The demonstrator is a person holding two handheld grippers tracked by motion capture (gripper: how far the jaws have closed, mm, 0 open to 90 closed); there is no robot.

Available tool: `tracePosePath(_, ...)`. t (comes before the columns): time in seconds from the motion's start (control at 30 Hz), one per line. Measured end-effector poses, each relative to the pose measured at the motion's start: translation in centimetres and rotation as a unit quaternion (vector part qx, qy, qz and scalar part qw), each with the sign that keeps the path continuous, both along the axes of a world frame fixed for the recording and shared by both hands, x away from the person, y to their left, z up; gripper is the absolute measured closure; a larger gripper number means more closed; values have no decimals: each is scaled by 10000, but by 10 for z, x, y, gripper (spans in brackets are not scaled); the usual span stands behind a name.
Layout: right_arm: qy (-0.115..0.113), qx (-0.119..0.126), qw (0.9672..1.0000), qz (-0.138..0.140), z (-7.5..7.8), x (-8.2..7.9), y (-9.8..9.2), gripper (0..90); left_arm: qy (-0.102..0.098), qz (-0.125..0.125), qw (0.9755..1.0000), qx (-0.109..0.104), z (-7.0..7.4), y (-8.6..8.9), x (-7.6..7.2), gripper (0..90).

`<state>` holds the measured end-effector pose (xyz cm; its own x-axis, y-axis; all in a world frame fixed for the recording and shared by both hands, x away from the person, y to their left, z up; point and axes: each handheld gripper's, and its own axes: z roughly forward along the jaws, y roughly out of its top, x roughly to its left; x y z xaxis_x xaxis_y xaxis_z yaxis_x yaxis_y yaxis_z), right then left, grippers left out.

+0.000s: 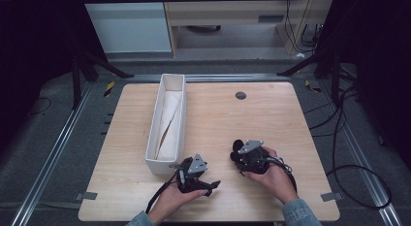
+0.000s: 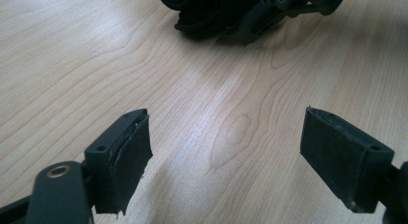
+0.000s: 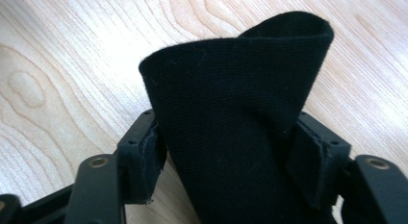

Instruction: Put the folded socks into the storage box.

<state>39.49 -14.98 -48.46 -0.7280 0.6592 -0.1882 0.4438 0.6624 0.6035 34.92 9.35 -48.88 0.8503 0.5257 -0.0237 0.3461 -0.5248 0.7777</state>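
With our right tool [image 3: 226, 152] clamped on a folded black cloth [image 3: 240, 113] just above the worktop [image 1: 271, 119] and our left tool [image 2: 226, 156] spread and empty, we judge packing underway; next, carry it to the white box [image 1: 180, 114].

Black two-jaw left claw [image 1: 216, 183], right claw [image 1: 236, 149], grey three-cornered top plates, trailing black cables, denim sleeves

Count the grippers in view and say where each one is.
2. The left gripper sits at the table's near edge beside the white box; the right gripper lies further right, black cloth between its jaws.
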Motion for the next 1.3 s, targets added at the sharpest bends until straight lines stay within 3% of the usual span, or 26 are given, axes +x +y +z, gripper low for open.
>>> tracePosePath(0.47,151,129,9998,-103,2,9,-5,440,4,-24,10000,6,-1,-1,0,175)
tracePosePath(1.3,484,-47,9988,-92,9,16,-13,543,15,-51,10000,50,-2,-3,-1,174)
